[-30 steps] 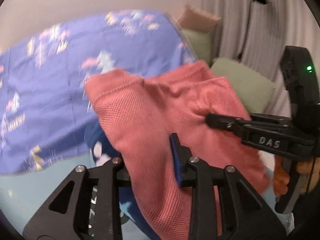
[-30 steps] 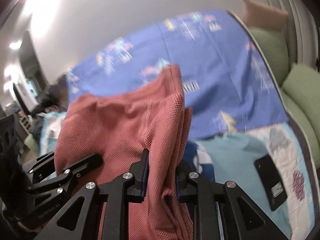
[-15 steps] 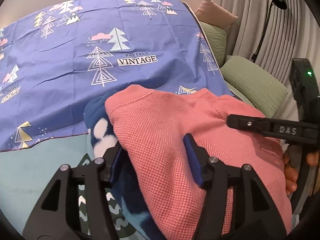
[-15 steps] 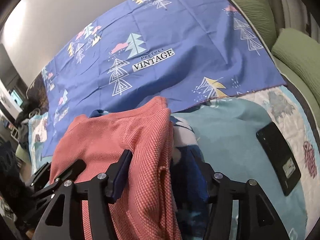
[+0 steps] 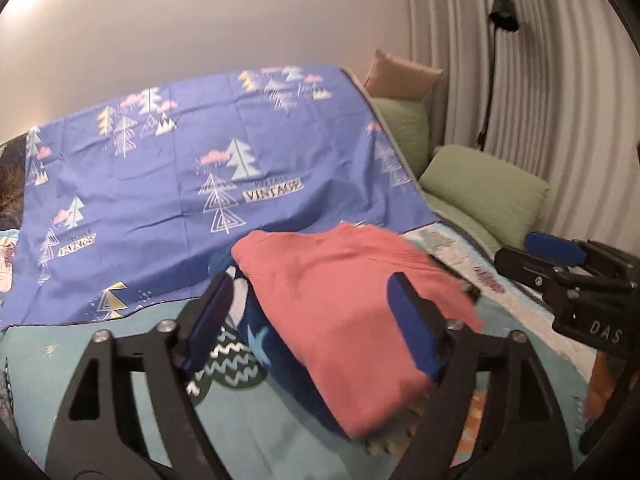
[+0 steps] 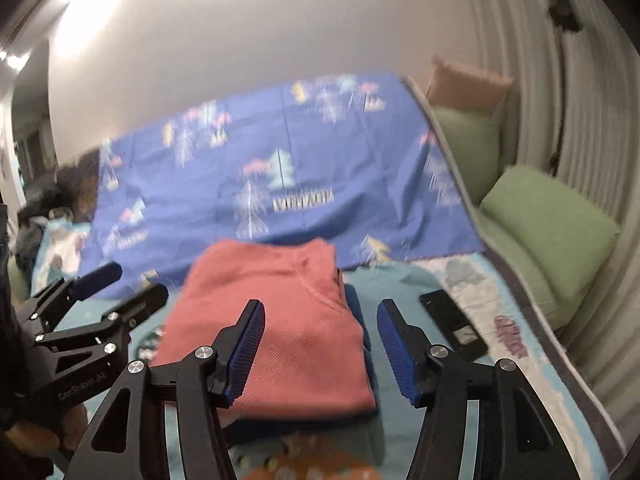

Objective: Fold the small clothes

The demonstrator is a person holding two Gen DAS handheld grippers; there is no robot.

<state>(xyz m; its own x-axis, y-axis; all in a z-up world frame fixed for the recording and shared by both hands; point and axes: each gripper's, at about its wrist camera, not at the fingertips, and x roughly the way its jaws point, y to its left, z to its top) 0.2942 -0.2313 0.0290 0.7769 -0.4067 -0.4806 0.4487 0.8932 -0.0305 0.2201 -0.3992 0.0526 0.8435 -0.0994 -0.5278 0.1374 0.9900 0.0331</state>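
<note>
Pink garment (image 6: 276,320) lies folded at 12 o'clock on dark folded clothes (image 5: 276,360); left claw (image 5: 308,328) and right claw (image 6: 320,356) opening, both empty; further items unclear.

- The left gripper (image 5: 316,326) points forward and somewhat downward, its two black arms spread in a wide V.
- Its jaws are opening; nothing is pinched between the blue pads (image 5: 412,328), which touch nothing.
- The right gripper (image 6: 322,350) is angled downward in much the same way, its jaws also opening, with a clear gap between the ribbed blue pads (image 6: 246,354) and nothing gripped.
- In each wrist view the other gripper shows at the edge of the frame, so the two are held side by side, apart from one another.
</note>
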